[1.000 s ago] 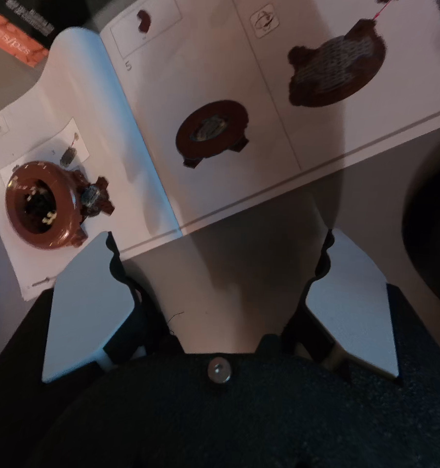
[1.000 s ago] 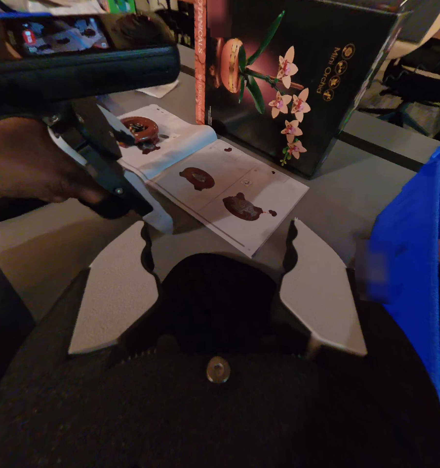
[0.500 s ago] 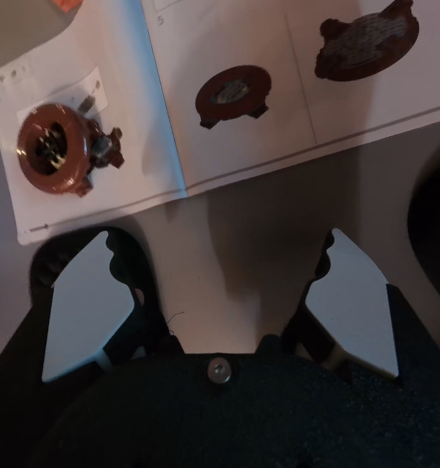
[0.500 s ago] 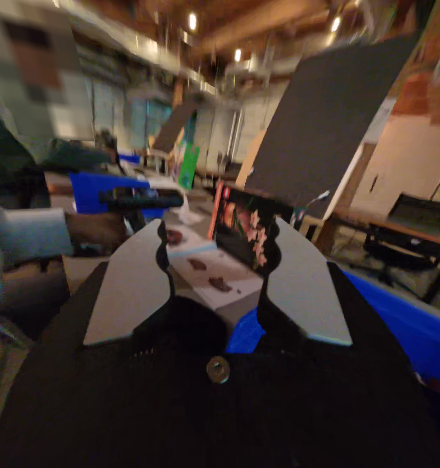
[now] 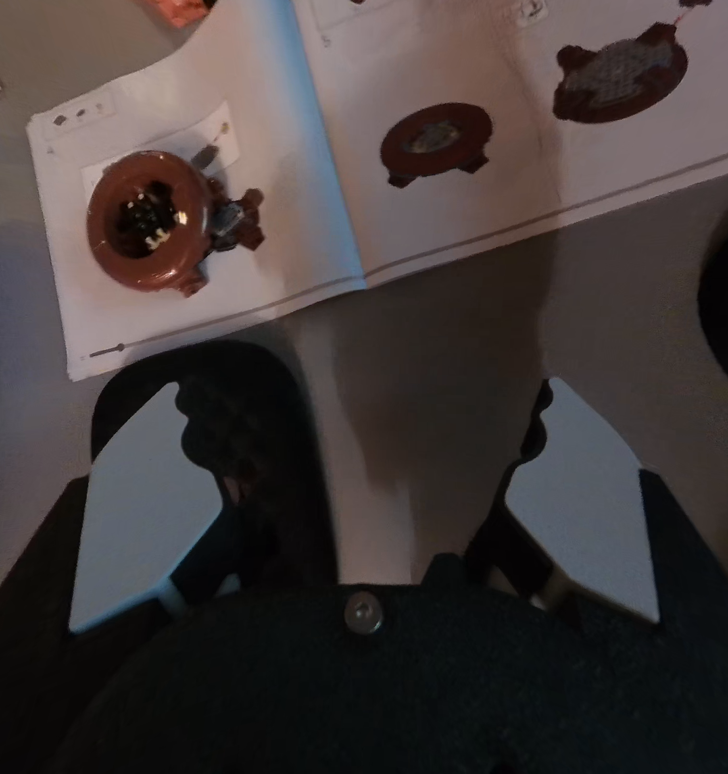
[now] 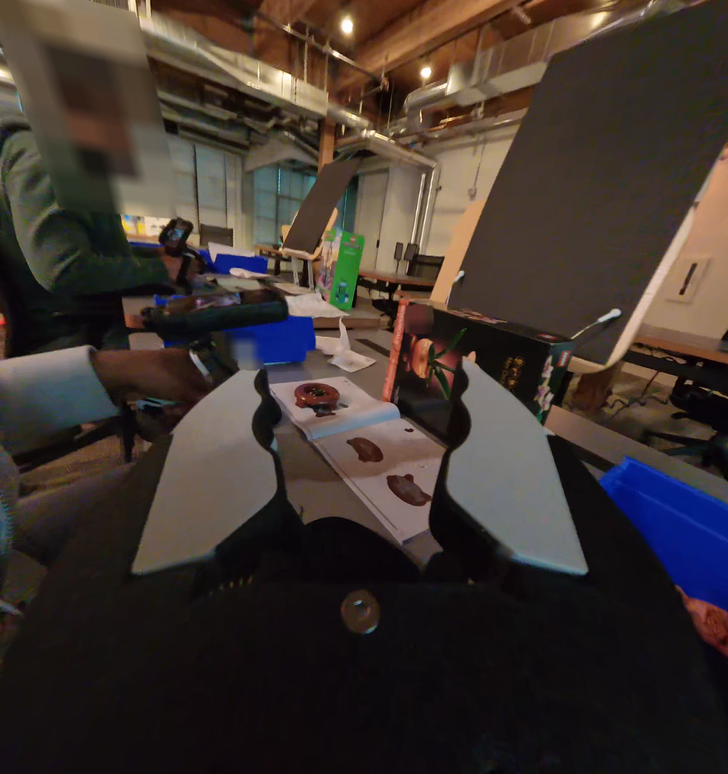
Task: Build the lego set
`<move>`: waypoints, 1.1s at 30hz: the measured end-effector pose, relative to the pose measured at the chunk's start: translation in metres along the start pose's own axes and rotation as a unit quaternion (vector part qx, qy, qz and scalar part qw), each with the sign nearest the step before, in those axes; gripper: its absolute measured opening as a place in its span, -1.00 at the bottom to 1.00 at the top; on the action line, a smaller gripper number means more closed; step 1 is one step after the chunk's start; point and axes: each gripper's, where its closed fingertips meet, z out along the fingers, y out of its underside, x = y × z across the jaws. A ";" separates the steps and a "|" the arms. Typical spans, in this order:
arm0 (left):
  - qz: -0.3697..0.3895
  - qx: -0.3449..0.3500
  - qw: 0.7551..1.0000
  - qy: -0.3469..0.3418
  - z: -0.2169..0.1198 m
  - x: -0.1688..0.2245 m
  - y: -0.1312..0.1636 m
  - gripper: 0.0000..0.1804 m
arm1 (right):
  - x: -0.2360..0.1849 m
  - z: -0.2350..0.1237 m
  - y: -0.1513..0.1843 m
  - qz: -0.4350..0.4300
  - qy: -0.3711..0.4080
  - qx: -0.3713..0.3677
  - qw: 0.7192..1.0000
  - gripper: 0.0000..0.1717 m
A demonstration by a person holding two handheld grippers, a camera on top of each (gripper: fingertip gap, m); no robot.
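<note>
A brown ring-shaped brick assembly sits on the left page of an open instruction booklet on the grey table, with a small brown and grey brick piece touching its right side. My left gripper is open wide and empty, hovering over bare table just short of the booklet's near edge. My right gripper is open and empty, held above the table's near side and looking across at the booklet and the ring. A hand holds the left gripper's black body at the left.
A black box with a flower picture stands behind the booklet. Blue bins sit at the right and behind the left gripper. A person in a dark jacket is at the far left. A black rounded shape lies under my left finger.
My left gripper has drawn back from the booklet, staying wide open. My right gripper swung up to look across the room and its jaws narrowed somewhat, closing on nothing.
</note>
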 end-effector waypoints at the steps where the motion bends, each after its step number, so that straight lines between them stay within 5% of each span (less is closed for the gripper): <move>1: -0.005 0.005 1.000 0.007 -0.003 -0.007 0.003 0.63 | -0.002 0.009 0.000 -0.007 -0.002 -0.009 1.000 -0.07; 9: -0.052 0.032 0.993 0.097 -0.028 -0.029 0.037 0.55 | -0.011 0.081 0.046 -0.003 0.013 -0.166 0.986 -0.01; 13: -0.058 0.004 0.991 0.122 -0.036 -0.008 0.071 0.22 | -0.026 0.098 0.075 0.022 0.023 -0.233 0.972 0.02; 19: -0.017 -0.052 0.995 0.084 -0.061 0.001 0.089 0.07 | -0.047 0.116 0.096 0.024 -0.024 -0.304 0.952 0.06; 26: -0.018 -0.137 0.989 0.054 -0.075 0.017 0.117 0.05 | -0.051 0.120 0.089 0.002 -0.073 -0.289 0.954 0.07; 33: 0.016 -0.121 0.992 0.042 -0.078 0.043 0.104 0.04 | -0.065 0.104 0.083 0.006 -0.094 -0.253 0.963 0.07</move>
